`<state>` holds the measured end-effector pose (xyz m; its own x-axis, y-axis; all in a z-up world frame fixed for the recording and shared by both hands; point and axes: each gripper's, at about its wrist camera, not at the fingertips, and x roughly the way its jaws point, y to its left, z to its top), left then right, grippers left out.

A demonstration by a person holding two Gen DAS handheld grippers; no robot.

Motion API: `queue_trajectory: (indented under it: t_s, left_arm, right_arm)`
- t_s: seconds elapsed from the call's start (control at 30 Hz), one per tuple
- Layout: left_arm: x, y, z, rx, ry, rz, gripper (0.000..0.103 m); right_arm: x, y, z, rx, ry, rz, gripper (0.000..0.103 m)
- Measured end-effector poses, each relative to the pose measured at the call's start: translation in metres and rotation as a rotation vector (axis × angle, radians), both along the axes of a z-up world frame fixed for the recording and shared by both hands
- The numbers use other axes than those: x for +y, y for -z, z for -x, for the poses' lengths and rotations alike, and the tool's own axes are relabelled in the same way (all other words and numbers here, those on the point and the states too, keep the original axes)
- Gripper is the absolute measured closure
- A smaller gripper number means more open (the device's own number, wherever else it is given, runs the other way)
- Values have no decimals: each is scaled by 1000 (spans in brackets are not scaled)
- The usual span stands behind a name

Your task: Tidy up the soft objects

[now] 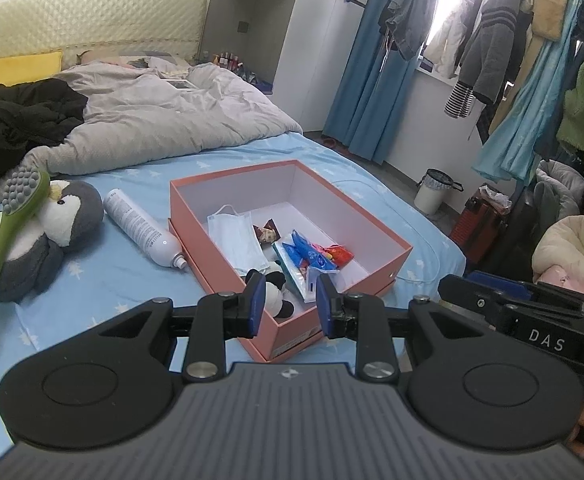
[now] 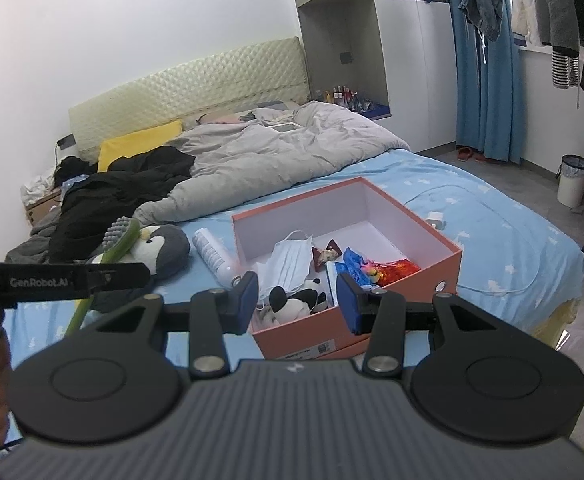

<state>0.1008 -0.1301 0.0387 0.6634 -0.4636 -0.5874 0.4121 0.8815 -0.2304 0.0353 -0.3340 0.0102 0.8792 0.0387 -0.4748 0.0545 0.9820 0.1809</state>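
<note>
Both claws part-open, empty — left claw [image 1: 286, 304] and right claw [image 2: 298, 304] above the panda plush [image 1: 274, 292].

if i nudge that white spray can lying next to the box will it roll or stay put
The white spray can lies on its side on the soft blue sheet, so it would probably roll sideways a little, then settle. Its smooth round body looks slippery for narrow pads. It seems rigid, unlike the plush penguin beside it.
</note>
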Motion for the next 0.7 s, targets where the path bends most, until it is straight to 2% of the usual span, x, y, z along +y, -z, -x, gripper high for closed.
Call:
queue_trajectory:
  t_s: [0.07,0.13,0.37,0.43,0.47,0.5,0.53,0.63,0.7]
  left_arm:
    - [0,0,0,-2,-3,0,65]
    - [2,-1,0,-6,-6,4,55]
    - [5,-3,0,-8,-20,4,44]
    - [5,-4,1,-7,-17,3,28]
    - [5,-5,1,-7,-16,7,23]
    - [7,-5,0,-9,-16,13,13]
    - [7,-6,0,-11,-17,19,7]
    - [7,-8,1,-18,-13,9,3]
    - [5,-9,1,-25,-20,-9,2]
  right_arm:
    - [0,0,0,1,1,2,57]
    - [0,-1,-2,5,13,10,57]
    - [-5,-3,-3,3,25,14,56]
    - [-4,-2,-4,6,26,22,36]
    - [-5,-2,-3,2,30,25,19]
    - [-6,-1,-3,-5,36,28,10]
    - [-6,-1,-2,-8,41,30,10]
    - [-8,0,-3,1,43,32,9]
    - [-8,0,-3,1,45,34,2]
